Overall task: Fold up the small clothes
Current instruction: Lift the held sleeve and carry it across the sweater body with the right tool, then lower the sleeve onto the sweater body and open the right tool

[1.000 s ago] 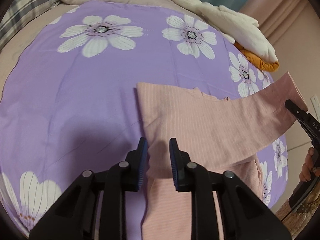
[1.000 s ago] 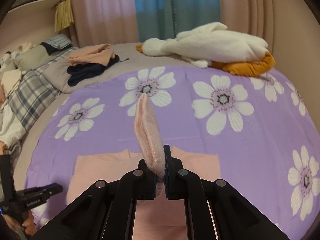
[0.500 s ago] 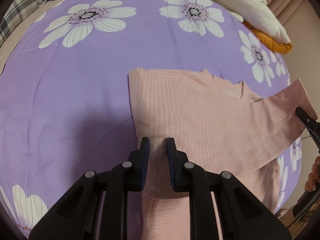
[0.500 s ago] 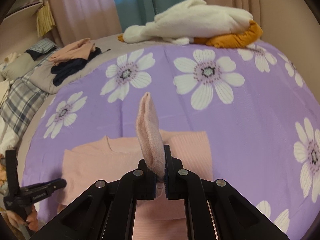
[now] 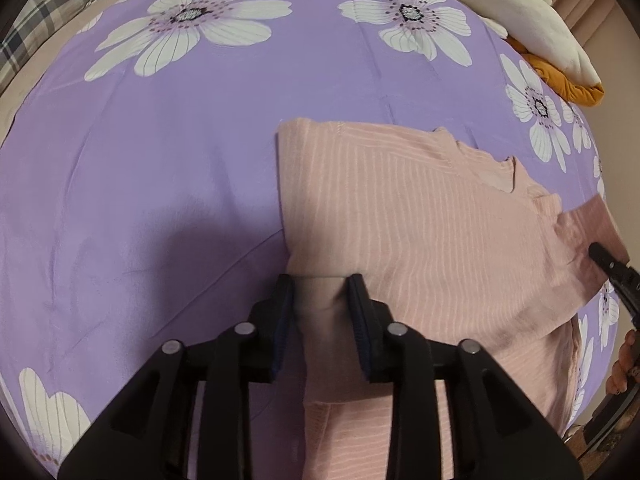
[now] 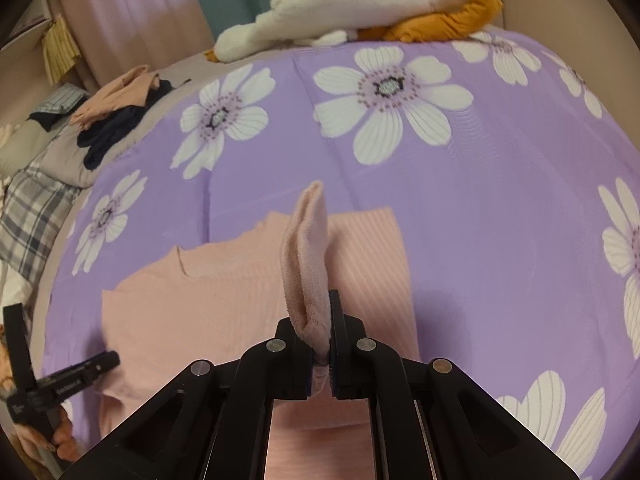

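A pink striped top [image 5: 420, 220] lies flat on the purple flowered bed cover [image 5: 160, 160]. My left gripper [image 5: 320, 292] is low over the top's left side, where the fabric is folded over. Its jaws are opening, and the fold lies between the pads without being squeezed. My right gripper [image 6: 318, 312] is shut on the cuff of the pink sleeve [image 6: 306, 248], which stands up above the top's body [image 6: 200, 300]. In the left wrist view the sleeve [image 5: 580, 232] stretches right to the right gripper's tip [image 5: 600, 252]. The left gripper [image 6: 108, 360] shows at the lower left of the right wrist view.
A white and orange plush toy [image 6: 360, 4] lies at the far edge of the bed. A pile of pink and dark clothes [image 6: 116, 116] sits on the plaid bedding [image 6: 32, 208] at far left. Curtains [image 6: 140, 12] hang behind. A person's hand [image 5: 624, 364] holds the right gripper.
Both grippers have sunk toward the bed. The left jaws have widened around the fold. The right gripper has carried the sleeve lower over the top's body.
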Demonstrator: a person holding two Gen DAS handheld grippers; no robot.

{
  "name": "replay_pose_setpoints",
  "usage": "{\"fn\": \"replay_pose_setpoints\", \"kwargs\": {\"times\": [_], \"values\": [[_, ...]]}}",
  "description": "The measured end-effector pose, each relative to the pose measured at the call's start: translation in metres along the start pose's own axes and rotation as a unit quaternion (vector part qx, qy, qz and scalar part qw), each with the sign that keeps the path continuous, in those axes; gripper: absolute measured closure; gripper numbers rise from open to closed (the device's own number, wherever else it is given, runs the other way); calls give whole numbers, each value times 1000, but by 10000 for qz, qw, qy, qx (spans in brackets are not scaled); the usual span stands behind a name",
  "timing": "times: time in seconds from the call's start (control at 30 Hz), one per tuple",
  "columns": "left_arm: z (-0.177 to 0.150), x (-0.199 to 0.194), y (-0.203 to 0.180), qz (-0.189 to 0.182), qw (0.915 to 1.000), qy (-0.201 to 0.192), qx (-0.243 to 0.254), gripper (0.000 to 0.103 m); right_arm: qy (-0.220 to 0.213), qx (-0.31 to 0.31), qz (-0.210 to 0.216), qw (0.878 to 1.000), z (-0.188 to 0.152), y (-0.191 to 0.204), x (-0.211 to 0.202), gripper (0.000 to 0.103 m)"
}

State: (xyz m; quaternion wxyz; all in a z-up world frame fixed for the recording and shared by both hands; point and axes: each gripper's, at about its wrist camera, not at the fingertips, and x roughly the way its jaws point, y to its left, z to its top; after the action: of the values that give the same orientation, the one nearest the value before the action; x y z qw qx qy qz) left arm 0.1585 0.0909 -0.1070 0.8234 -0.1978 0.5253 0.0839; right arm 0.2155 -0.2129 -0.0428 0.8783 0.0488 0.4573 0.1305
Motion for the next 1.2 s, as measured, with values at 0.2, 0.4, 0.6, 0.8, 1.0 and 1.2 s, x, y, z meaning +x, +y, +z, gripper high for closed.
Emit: {"fn": "replay_pose_setpoints", "kwargs": {"times": [0.2, 0.4, 0.6, 0.8, 1.0, 1.2], "values": [[0, 0, 2, -117, 9999, 23, -92, 71, 141, 100, -124, 9998, -8, -10, 9, 97], [0, 0, 2, -95, 9999, 9, -80, 71, 245, 141, -195, 9994, -14, -16, 14, 97], [0, 1, 1, -86, 9999, -3, -66, 71, 322, 200, -247, 9990, -18, -22, 18, 97], [1, 1, 2, -91, 9999, -6, -74, 71, 370, 255, -217, 9988, -21, -27, 16, 97], [0, 1, 1, -80, 9999, -12, -67, 71, 308, 266, -144, 9991, -18, -28, 5, 96], [0, 1, 1, -83, 9999, -13, -76, 71, 209, 300, -153, 9992, -16, -31, -2, 94]]}}
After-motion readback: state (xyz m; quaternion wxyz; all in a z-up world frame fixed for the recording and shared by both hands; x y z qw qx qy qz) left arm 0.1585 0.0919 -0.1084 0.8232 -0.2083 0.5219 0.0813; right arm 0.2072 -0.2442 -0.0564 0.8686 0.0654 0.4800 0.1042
